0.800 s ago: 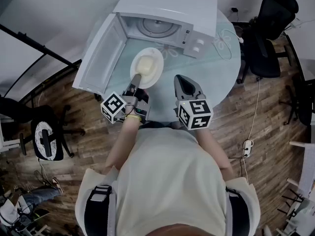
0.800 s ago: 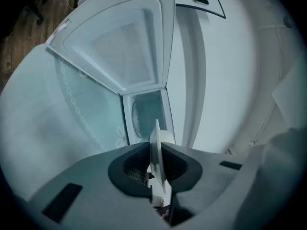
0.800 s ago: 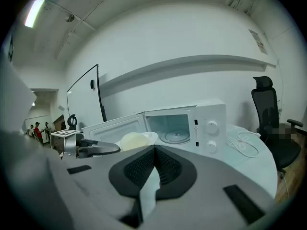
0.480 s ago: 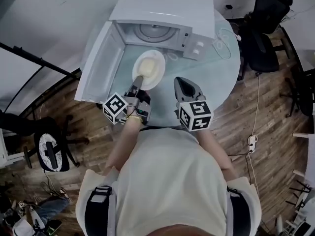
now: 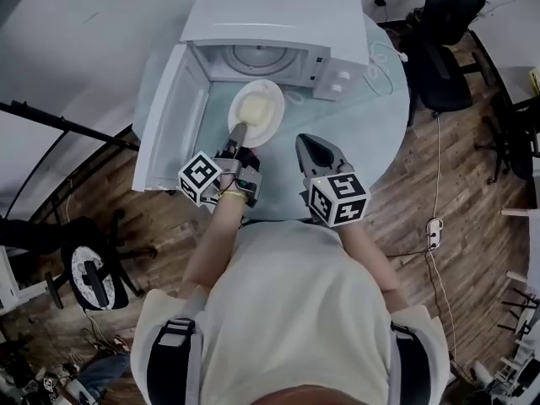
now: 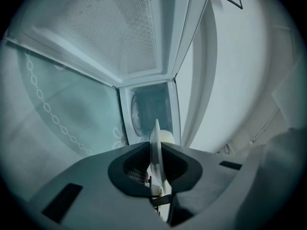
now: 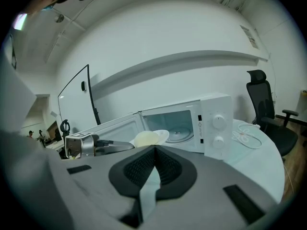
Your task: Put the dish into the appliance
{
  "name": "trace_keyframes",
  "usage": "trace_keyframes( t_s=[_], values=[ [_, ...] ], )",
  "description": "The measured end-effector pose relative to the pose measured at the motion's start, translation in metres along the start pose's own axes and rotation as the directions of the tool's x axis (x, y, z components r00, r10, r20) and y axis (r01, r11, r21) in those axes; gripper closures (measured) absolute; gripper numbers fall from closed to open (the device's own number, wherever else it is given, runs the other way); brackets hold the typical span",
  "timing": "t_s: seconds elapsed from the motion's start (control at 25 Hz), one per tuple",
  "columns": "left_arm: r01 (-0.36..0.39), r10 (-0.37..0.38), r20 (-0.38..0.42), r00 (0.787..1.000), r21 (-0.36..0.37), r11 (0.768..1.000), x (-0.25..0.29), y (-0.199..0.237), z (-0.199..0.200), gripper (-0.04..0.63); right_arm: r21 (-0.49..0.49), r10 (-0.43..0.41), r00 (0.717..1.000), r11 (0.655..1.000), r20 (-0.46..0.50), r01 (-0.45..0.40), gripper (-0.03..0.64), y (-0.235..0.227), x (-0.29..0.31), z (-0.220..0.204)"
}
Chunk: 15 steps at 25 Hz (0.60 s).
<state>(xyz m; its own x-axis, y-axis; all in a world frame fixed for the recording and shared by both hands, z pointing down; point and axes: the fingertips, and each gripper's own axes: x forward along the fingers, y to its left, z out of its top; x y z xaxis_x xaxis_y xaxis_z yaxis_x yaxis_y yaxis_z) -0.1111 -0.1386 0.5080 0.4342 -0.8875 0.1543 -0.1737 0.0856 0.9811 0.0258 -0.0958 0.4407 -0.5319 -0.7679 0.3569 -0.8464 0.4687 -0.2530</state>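
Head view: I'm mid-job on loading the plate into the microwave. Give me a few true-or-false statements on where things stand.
1. The microwave door stands open. True.
2. The left gripper is clamped on the rim of the plate. True.
3. The plate sits inside the microwave. False: it is held outside, in front of the opening.
4. The right gripper holds a cup. False: its jaws are shut with nothing between them.
5. The plate is bare. False: a pale mound of something lies on it.
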Motion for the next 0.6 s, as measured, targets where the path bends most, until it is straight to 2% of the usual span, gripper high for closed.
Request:
trace_keyframes(
  t_s=[0.2, 0.6],
  values=[
    [-0.001, 0.001, -0.018, 1.0, 0.004, 1.0, 0.014, 0.005, 0.009, 0.554, 0.008, -0.008, 1.0, 1.0, 0.004, 0.008, 0.611, 0.006, 0.001, -0.003],
    [-0.01, 0.01, 0.01, 1.0, -0.01, 1.0, 0.055, 0.025, 0.032, 0.554, -0.037, 0.069, 0.997, 0.997, -0.027, -0.07, 0.611, 0.009, 0.013, -0.003]
  ],
)
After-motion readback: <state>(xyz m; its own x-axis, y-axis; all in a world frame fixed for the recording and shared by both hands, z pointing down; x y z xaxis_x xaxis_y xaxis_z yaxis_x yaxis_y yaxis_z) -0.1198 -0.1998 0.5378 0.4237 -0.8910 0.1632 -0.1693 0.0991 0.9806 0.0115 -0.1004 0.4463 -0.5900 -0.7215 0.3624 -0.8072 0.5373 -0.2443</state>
